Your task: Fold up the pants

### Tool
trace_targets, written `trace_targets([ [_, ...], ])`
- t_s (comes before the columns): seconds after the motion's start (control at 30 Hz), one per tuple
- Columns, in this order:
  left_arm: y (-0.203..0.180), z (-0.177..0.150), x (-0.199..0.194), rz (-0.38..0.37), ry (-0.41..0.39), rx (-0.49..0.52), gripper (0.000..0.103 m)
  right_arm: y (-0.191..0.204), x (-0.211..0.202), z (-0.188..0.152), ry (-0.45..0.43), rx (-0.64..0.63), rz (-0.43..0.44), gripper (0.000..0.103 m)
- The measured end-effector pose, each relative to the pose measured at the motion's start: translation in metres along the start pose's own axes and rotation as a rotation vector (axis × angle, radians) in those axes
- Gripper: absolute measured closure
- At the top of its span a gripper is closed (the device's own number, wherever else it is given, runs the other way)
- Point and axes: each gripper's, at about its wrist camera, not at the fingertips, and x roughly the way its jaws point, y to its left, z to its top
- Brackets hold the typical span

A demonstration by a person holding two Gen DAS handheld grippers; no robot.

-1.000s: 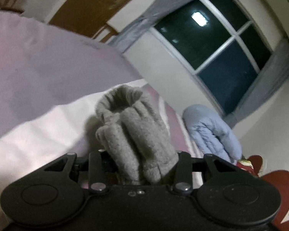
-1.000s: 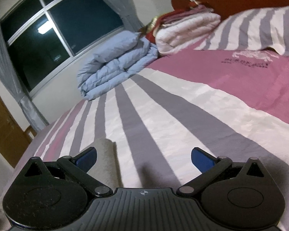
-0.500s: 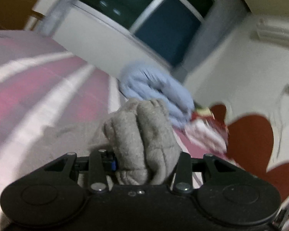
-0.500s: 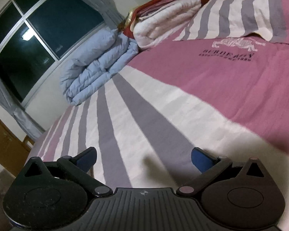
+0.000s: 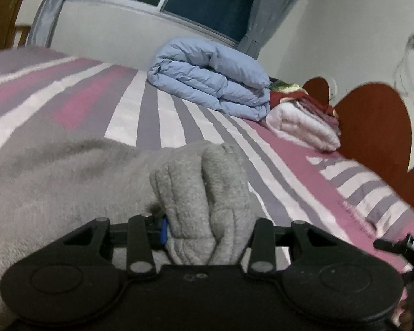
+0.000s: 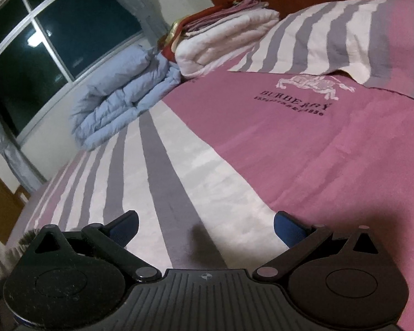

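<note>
Grey fleece pants (image 5: 201, 193) fill the lower middle of my left view, bunched into thick ribbed folds and pinched tight in my left claw (image 5: 207, 237); the rest of the fabric spreads flat toward the lower left over the striped bedspread (image 5: 140, 110). My right claw (image 6: 205, 226) hangs with fingers wide apart above pink and grey stripes, gripping nothing. A folded blue duvet (image 6: 118, 96) sits upper left there.

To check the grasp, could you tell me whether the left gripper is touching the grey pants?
Touching. In the left wrist view, the left gripper has its fingers closed on a bunched fold of the grey pants.
</note>
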Motion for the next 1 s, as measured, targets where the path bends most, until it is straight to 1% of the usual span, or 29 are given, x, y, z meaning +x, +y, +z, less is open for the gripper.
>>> trace_targets([
  [0.07,-0.012,-0.001,-0.006,0.017,-0.014,0.056,0.073,0.003,0.004,0.0,0.009,-0.019,0.008,0.0],
  [0.13,-0.024,0.0,-0.006,0.005,-0.023,0.075,0.073,0.007,0.006,-0.002,0.01,-0.039,0.013,0.0],
  [0.2,-0.035,-0.009,-0.001,-0.004,0.01,0.127,0.073,0.009,0.007,-0.005,0.012,-0.048,0.02,0.0],
  [0.23,-0.04,-0.014,0.005,0.004,0.045,0.148,0.073,0.009,0.009,-0.004,0.017,-0.044,0.02,0.0],
  [0.27,-0.044,-0.018,0.009,0.013,0.069,0.156,0.067,0.008,0.009,-0.005,0.021,-0.036,0.02,0.0],
  [0.3,-0.046,-0.022,0.01,0.002,0.068,0.161,0.043,0.007,0.01,-0.006,0.024,-0.027,0.019,0.0],
  [0.33,-0.046,-0.024,0.008,-0.038,0.062,0.145,0.025,0.006,0.009,-0.006,0.027,-0.021,0.018,0.0],
  [0.37,-0.049,-0.025,0.008,-0.099,0.076,0.121,0.005,0.006,0.008,-0.007,0.027,-0.021,0.017,0.0],
  [0.4,-0.054,-0.026,0.007,-0.119,0.075,0.136,0.007,0.006,0.007,-0.007,0.025,-0.026,0.015,0.0],
  [0.47,-0.068,-0.031,0.006,-0.061,0.074,0.218,0.011,0.005,0.004,-0.007,0.025,-0.029,0.007,0.0],
  [0.53,-0.067,-0.033,0.003,-0.058,0.065,0.192,0.012,0.004,0.001,-0.007,0.024,-0.023,0.006,0.0],
  [0.57,-0.066,-0.033,0.002,-0.056,0.064,0.177,0.015,0.005,-0.001,-0.007,0.022,-0.024,0.005,0.0],
  [0.63,-0.066,-0.032,-0.002,-0.053,0.06,0.181,0.017,0.008,-0.005,-0.007,0.02,-0.032,0.009,0.0],
  [0.67,-0.065,-0.031,-0.006,-0.055,0.052,0.191,0.021,0.009,-0.006,-0.008,0.02,-0.035,0.01,0.0],
  [0.73,-0.06,-0.025,-0.016,-0.058,0.029,0.199,0.022,0.013,-0.008,-0.008,0.019,-0.041,0.017,0.0],
  [0.8,-0.049,-0.014,-0.026,-0.041,-0.002,0.199,0.022,0.017,-0.011,-0.009,0.017,-0.046,0.034,0.0],
  [0.87,-0.028,-0.004,-0.044,-0.01,-0.038,0.199,0.022,0.024,-0.012,-0.011,0.021,-0.045,0.059,0.0],
  [0.93,0.0,0.006,-0.059,0.044,-0.065,0.194,0.022,0.032,-0.011,-0.015,0.028,-0.047,0.093,0.0],
  [1.0,0.036,0.014,-0.076,0.119,-0.086,0.178,0.021,0.045,-0.009,-0.02,0.041,-0.05,0.138,0.0],
])
